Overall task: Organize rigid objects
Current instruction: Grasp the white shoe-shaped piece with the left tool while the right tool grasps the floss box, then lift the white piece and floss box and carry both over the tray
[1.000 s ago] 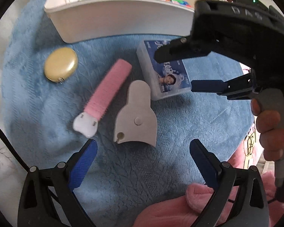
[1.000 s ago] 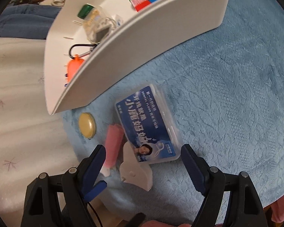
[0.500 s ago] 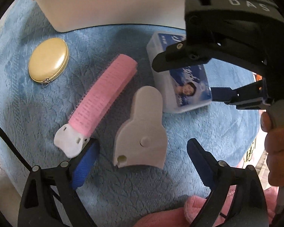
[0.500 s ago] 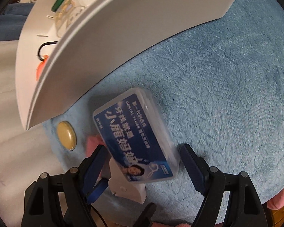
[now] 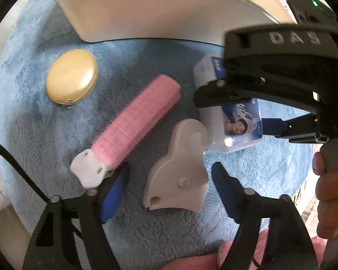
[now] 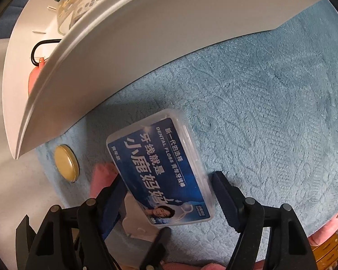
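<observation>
The grey clip (image 5: 178, 171) lies flat on the blue mat (image 5: 56, 135), between the blue pads of the left gripper (image 5: 169, 186), whose jaws are closing about it at middling width; neither pad presses on it yet, and the left pad sits just beside the white end of the pink roller (image 5: 135, 123). The roller lies aslant just left of the clip. Just right of the clip lies the floss box (image 6: 162, 171), a clear case with a blue label, flat on the mat near the white tray (image 6: 146, 45). The right gripper (image 6: 166, 193) straddles this box, its jaws closing; its right pad looks to be at the box's long edge, while its left pad is partly hidden behind the box, so contact there cannot be told. A gold oval case (image 5: 71, 76) lies apart on the mat's left side, near the tray's corner. A hand (image 5: 331, 193) holds the right gripper's handle.
</observation>
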{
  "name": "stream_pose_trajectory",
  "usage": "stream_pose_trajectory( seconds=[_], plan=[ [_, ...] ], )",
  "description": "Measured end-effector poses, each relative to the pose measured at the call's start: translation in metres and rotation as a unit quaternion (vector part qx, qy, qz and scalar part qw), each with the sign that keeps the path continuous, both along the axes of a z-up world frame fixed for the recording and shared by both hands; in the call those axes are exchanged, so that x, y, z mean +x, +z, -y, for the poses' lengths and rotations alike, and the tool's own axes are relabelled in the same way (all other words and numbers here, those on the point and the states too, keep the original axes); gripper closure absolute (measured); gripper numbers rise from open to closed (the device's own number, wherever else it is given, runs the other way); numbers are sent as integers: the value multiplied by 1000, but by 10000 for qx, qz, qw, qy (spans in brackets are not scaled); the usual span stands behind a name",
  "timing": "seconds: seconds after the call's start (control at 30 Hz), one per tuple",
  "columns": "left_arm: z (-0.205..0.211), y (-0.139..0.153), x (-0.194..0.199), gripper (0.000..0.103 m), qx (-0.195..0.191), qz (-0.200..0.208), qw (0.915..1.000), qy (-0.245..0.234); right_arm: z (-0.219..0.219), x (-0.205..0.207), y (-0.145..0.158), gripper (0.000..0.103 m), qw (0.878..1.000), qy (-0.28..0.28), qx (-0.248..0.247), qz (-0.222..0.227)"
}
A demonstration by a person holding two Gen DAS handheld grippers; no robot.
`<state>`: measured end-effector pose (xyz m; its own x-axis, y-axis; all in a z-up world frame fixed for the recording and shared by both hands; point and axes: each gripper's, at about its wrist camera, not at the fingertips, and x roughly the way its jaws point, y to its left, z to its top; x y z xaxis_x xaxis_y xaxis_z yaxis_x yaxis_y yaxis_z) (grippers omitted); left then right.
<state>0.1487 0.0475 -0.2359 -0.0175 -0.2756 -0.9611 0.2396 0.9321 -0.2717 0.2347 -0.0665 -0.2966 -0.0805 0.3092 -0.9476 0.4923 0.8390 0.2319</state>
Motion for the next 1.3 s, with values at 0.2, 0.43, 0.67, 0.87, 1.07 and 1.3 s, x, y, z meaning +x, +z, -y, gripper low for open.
stream_pose_trajectory(
  seconds=[0.2,0.43,0.67,0.87,1.07,1.3],
  plan=[
    [-20,0,3,45,-181,-110,9992,324,16,-8,2,30,9996,-117,266,66],
    [-24,-2,1,45,-85,-168,9977,646,40,-23,-4,30,9978,-279,602,-71],
    [-33,0,-15,46,97,-418,9929,1111,60,-43,-13,30,9954,-384,762,-441],
    [-32,9,-40,46,2,-395,9924,1169,90,-72,-14,30,9903,-597,1046,-700],
    [-22,34,-50,46,-66,-114,9955,937,108,-88,2,31,9902,-627,1154,-479],
    [-3,79,-44,46,-426,523,9942,837,133,-84,51,31,9931,-512,1032,215]
  ],
)
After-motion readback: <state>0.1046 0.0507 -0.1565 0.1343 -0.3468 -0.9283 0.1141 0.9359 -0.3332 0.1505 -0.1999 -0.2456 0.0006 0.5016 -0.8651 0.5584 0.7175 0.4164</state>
